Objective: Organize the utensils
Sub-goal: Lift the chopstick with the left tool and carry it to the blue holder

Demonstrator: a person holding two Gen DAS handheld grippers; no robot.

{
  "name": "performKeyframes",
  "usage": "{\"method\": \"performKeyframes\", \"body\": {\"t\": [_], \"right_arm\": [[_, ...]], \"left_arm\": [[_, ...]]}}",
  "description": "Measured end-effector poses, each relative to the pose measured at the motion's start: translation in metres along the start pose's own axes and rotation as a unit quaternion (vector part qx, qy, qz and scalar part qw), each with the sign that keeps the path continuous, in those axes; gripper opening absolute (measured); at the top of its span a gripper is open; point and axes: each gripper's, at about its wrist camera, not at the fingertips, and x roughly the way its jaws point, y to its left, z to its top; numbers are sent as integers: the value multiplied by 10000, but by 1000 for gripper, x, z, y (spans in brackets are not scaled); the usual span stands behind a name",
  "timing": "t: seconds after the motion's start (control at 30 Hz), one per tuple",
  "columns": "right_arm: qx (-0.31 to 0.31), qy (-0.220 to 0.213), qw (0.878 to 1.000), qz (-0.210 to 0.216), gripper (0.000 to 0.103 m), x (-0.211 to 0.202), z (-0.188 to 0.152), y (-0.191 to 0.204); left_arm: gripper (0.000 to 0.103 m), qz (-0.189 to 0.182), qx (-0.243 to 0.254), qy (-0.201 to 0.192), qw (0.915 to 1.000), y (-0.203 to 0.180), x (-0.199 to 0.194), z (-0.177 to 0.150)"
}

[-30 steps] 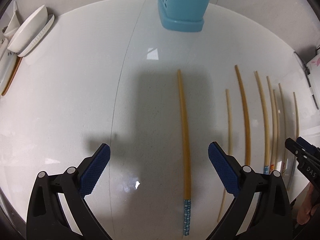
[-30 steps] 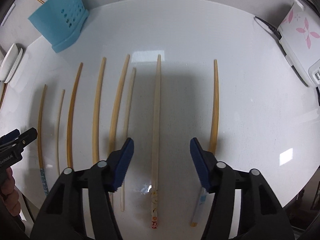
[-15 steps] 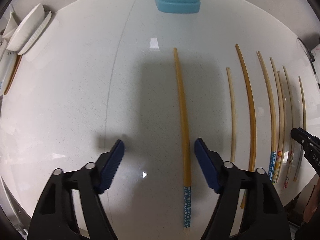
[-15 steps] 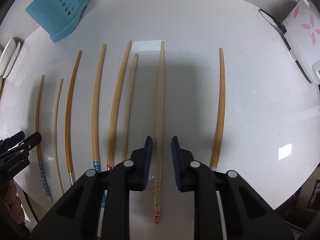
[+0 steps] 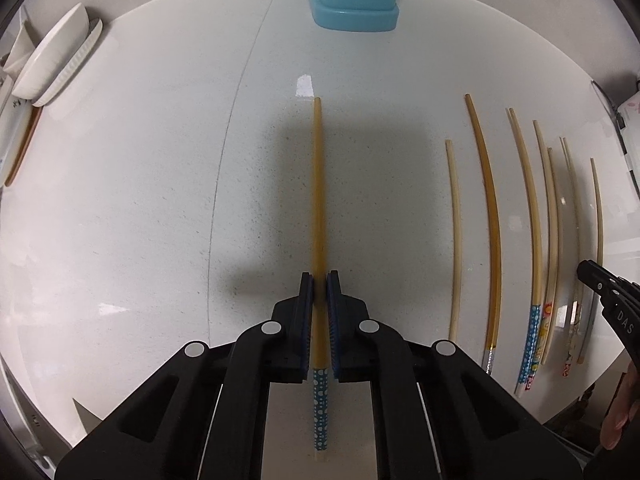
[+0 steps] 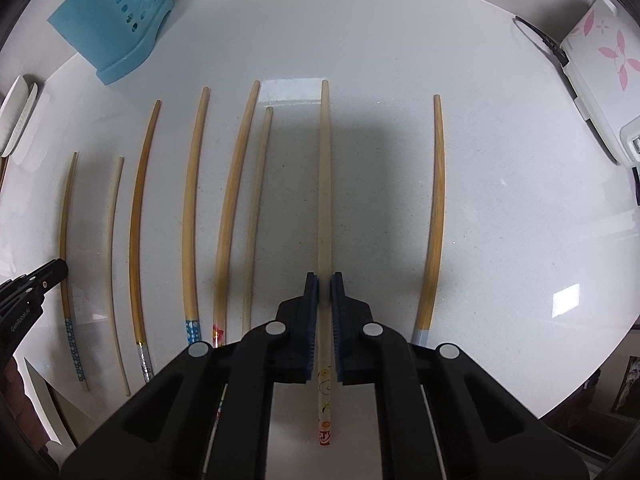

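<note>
Blue-dotted chopstick: amber bamboo, blue end with white dots toward me, tip pointing at the caddy; flat on the white table, pinched in my left claw just above the dotted end; set well apart from the other sticks. Pale chopstick: cream shaft, cartoon-print end toward me, straight, pinched in my right claw. Loose chopsticks: roughly parallel on the table, tips away from me; five left of the pale one, one amber stick alone on its right. Blue utensil caddy: perforated plastic, upright at the table's far edge; stick ends show above it.
</note>
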Motion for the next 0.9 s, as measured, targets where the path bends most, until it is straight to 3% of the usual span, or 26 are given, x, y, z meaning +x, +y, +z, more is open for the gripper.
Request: {"method": "performKeyframes", "body": {"t": [0.47,0.9], "right_arm": [[32,-446,9990,36,6,-27,4,8],[-46,-863,9961,185,6,-54,27,24]], "left_arm": [[7,-196,1,-522,9984,12,-41,-5],[7,-564,-92,-982,9935,12,-92,5]]}}
